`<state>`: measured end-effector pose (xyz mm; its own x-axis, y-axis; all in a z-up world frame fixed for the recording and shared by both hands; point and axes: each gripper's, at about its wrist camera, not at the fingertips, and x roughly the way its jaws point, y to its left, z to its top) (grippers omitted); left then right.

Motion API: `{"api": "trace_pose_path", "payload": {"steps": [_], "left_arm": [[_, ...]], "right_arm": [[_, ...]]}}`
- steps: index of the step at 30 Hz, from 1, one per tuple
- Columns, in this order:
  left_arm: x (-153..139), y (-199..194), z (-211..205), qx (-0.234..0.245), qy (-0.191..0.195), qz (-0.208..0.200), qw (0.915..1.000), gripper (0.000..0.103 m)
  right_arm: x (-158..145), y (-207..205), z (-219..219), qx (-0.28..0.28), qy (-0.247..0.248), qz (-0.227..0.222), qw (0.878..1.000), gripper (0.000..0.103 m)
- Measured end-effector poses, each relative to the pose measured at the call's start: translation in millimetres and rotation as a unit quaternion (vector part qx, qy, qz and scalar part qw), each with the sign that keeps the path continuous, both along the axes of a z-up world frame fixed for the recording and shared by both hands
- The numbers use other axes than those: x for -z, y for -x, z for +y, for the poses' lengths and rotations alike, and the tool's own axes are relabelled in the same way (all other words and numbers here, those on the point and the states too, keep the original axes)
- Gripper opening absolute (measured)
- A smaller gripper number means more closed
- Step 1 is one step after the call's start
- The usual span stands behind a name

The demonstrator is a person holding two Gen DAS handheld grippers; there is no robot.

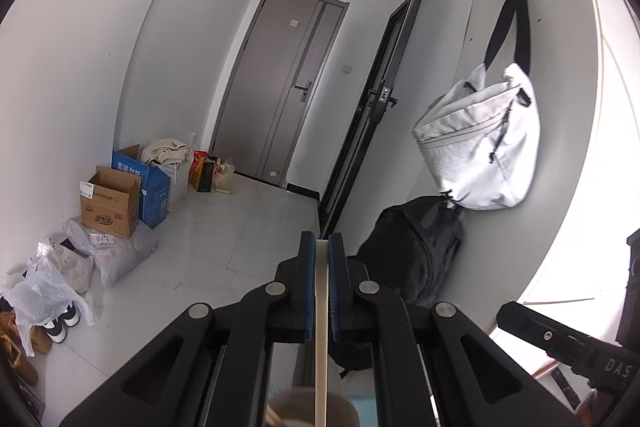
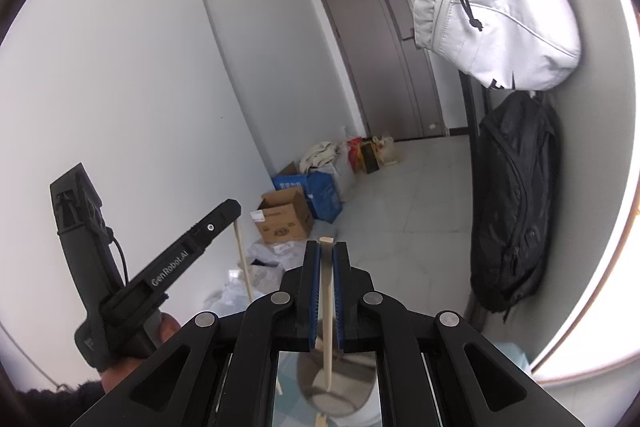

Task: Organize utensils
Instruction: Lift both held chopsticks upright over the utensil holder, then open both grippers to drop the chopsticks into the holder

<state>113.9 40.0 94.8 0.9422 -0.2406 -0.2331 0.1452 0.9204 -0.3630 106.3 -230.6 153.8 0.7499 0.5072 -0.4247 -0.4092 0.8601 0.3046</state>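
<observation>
Both sets of tongs are clamped pretty much fully closed, each on its own chopstick. In the left wrist view, the left gripper (image 1: 322,243) is pinched tight on a pale wooden chopstick (image 1: 321,327), which is held upright between the blue pads and runs down out of the bottom of the frame. In the right wrist view, the right gripper (image 2: 327,251) is squeezed onto a second chopstick (image 2: 327,307), blunt end poking just above the pads, thin end hanging down over a brownish round container (image 2: 340,387) that's blurred below. The left gripper's chopstick can also be spotted there, sticking down from its tip, with the hand (image 2: 160,331) wrapped around the handle.

Further out, a white bag (image 1: 480,147) is hung on the wall above a black backpack (image 1: 416,251), cardboard boxes (image 1: 110,201) are piled by the far wall, and a grey door (image 1: 276,95) is seen at the end of the hallway.
</observation>
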Motion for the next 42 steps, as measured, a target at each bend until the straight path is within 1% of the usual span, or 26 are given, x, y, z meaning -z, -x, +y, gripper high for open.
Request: {"api": "trace_pose_path", "payload": {"steps": [5,12,15,19,23,29,32,34,37,39,41,42], "left_arm": [[13,-23,-2,-0.010,-0.001,0.002,0.9999,0.002],[28,-44,-4,-0.030,-0.002,-0.001,0.9995,0.002],[36,-47,-9,-0.038,-0.019,-0.003,0.9991,0.002],[49,-41,-13,-0.044,-0.023,-0.010,0.9987,0.002],[52,-41,-13,-0.041,-0.022,-0.016,0.9988,0.002],[51,-37,-9,-0.021,-0.023,-0.015,0.9994,0.003],[50,-34,-8,0.004,-0.023,-0.006,0.9997,0.002],[47,-31,-6,0.024,-0.029,0.008,0.9993,0.002],[48,-32,-2,0.055,-0.023,0.034,0.9977,0.002],[47,-28,2,0.058,-0.024,0.044,0.9971,0.002],[46,-28,7,0.073,-0.015,0.065,0.9951,0.003],[46,-30,10,0.086,-0.004,0.085,0.9926,0.003]], "right_arm": [[6,-28,4,-0.002,0.004,0.009,1.000,0.006],[19,-53,3,-0.002,0.003,0.018,1.000,0.006],[29,-64,6,-0.005,0.007,0.028,1.000,0.006],[41,-71,12,-0.012,0.015,0.036,0.999,0.006],[50,-69,19,-0.020,0.026,0.036,0.999,0.006],[60,-66,26,-0.032,0.032,0.046,0.998,0.006],[63,-63,30,-0.037,0.039,0.046,0.997,0.006],[66,-63,33,-0.038,0.038,0.053,0.997,0.006],[69,-60,37,-0.041,0.032,0.060,0.997,0.007],[70,-57,39,-0.043,0.026,0.061,0.997,0.008],[71,-55,41,-0.045,0.019,0.067,0.997,0.008],[72,-54,41,-0.046,0.015,0.071,0.996,0.009]]}}
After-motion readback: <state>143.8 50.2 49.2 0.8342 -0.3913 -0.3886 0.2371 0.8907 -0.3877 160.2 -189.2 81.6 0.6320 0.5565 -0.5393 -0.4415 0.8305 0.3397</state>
